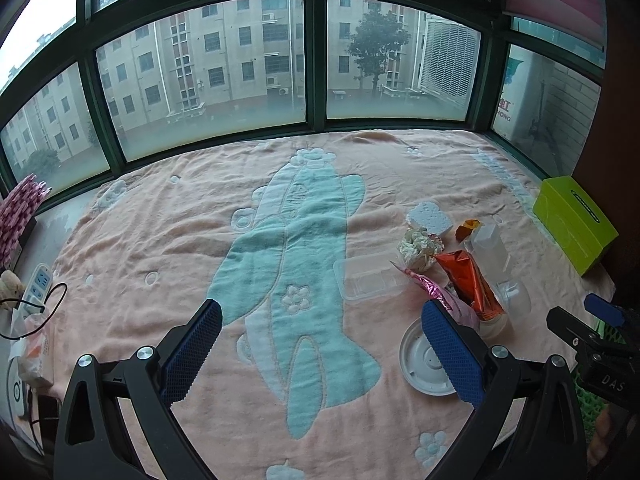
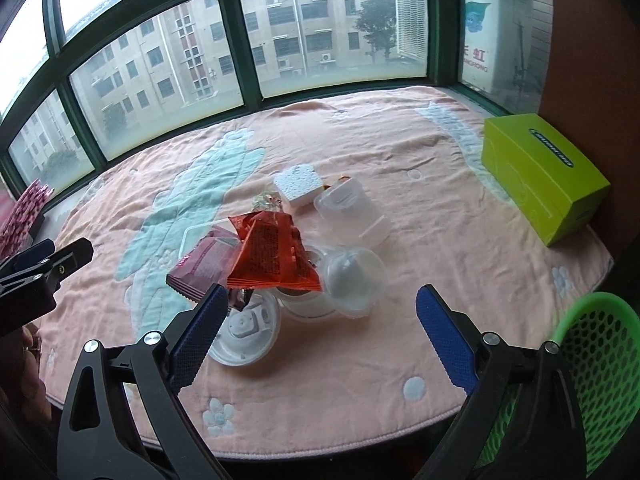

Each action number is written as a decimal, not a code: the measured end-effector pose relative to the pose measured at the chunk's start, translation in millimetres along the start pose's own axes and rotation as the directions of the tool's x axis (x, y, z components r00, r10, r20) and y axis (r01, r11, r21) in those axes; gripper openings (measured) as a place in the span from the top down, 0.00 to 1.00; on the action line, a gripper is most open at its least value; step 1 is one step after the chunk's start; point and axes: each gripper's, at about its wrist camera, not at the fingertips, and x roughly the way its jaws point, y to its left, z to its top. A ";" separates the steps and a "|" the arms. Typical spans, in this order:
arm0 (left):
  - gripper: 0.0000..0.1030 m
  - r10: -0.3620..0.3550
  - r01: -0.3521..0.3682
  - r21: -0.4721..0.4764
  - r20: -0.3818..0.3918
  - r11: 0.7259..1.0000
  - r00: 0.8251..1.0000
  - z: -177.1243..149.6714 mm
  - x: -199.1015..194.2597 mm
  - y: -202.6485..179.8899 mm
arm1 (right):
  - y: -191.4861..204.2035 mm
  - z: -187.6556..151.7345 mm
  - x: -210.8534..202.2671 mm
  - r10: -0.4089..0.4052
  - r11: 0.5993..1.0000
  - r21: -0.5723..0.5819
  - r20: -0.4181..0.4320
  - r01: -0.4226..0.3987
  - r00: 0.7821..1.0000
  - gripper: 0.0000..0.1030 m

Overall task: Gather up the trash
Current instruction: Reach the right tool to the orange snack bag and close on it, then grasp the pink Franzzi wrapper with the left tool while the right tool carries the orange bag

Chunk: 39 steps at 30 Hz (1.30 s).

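Observation:
A pile of trash lies on the pink cloth [image 1: 180, 240]: an orange-red wrapper [image 2: 272, 256], a maroon packet [image 2: 204, 264], a white foam block [image 2: 298, 184], a clear tub [image 2: 352, 212], a domed clear cup [image 2: 356, 280] and a white round lid [image 2: 244, 328]. My right gripper [image 2: 322, 294] hovers open just in front of the pile, with nothing pressed between its blue pads. My left gripper [image 1: 322, 312] is open over bare cloth, to the left of the same pile, where the orange-red wrapper [image 1: 468, 284], a clear tray [image 1: 368, 280] and crumpled paper [image 1: 418, 248] show.
A green mesh basket [image 2: 596, 360] stands at the table's near right edge. A lime-green tissue box [image 2: 540, 176] sits at the far right by a brown wall. A power strip [image 1: 38, 284] with cables lies off the left edge. Windows close the far side.

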 end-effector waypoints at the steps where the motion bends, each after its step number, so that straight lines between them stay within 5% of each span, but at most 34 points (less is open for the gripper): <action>1: 0.06 0.002 -0.002 0.000 -0.001 1.000 1.000 0.7 0.9 1.4 | 0.7 2.0 4.3 0.015 1.000 -0.001 -0.010 -0.015 1.000 0.12; 12: 0.06 -0.003 0.002 -0.023 -0.013 1.000 1.000 2.9 10.2 20.8 | 15.9 26.7 66.2 0.131 0.991 -0.022 -0.127 -0.135 0.983 0.23; 27: 0.06 -0.039 0.038 -0.045 -0.026 0.998 0.999 4.7 21.3 29.9 | 18.3 41.2 115.2 0.137 0.989 -0.030 -0.205 -0.146 0.969 0.28; 34: 0.06 -0.068 0.067 -0.045 -0.036 0.997 0.997 7.1 25.5 24.6 | 13.1 37.8 116.4 0.166 0.985 -0.003 -0.210 -0.170 0.964 0.48; 39: 0.06 -0.105 0.103 -0.044 -0.046 0.994 0.993 8.8 26.6 15.5 | 7.1 40.1 93.9 0.178 0.984 0.022 -0.158 -0.176 0.971 0.51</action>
